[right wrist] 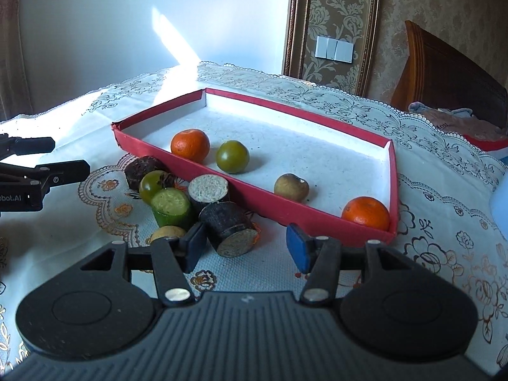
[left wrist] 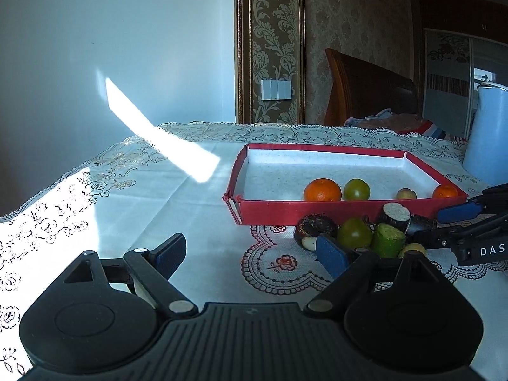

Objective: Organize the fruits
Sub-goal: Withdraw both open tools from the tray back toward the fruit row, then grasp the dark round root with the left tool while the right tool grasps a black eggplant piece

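Sunlit white wall (left wrist: 95,47), damask wallpaper (left wrist: 355,31)

Home bedroom: wooden headboard (left wrist: 368,92), patterned wallpaper (left wrist: 355,31), wall switches (left wrist: 276,89), lace tablecloth (left wrist: 127,190) on the table.

A tray (right wrist: 317,219) sits on the bench (right wrist: 444,254), holding four fruits (right wrist: 190,145). At its seven o'clock, just outside the near wall, a pile of pieces (right wrist: 173,204) clusters.

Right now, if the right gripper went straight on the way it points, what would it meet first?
Probably the dark cut cylinder lying just past the open right gripper, near its left finger; behind it stands the red tray wall. Depth is uncertain.
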Available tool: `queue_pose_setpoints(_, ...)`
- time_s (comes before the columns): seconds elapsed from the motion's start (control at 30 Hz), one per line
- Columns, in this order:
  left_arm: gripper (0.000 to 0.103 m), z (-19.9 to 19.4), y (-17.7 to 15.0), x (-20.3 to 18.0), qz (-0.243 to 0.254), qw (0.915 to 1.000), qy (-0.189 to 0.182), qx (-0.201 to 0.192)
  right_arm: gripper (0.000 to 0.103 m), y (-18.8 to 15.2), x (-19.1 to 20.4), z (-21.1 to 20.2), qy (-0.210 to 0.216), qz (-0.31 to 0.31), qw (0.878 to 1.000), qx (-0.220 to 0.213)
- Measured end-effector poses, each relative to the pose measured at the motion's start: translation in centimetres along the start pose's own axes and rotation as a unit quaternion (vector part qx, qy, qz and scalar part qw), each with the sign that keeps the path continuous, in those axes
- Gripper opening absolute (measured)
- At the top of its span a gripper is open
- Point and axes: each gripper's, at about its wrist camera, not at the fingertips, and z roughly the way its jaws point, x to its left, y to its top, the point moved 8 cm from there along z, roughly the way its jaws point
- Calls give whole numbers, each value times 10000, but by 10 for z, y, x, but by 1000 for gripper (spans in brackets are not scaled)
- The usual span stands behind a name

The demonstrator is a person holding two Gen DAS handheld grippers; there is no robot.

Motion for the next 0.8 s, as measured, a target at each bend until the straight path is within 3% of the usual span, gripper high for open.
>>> queue_pose_setpoints(0.1,89,2,0,-1,15,10000,-46,63,50,-1,3,10,134,-31,9999,86)
queue_pose_setpoints(0.17,89,5,-1,-2,51,9999,-59,128,36,-3,5,12,283,44,9995,124)
queue_pose_setpoints(0.5,89,25,-1,-24,612,9961,-312,555,36,-3,-7,-11,212,509,9980,-293)
queue_pose_setpoints(0.67,89,34,4,-37,837,9930,-603,580,36,-12,-14,-15,182,809,9962,-282)
queue_pose_setpoints(0.8,89,50,10,-33,940,9927,-337,680,36,-13,-17,-18,230,924,9949,-331)
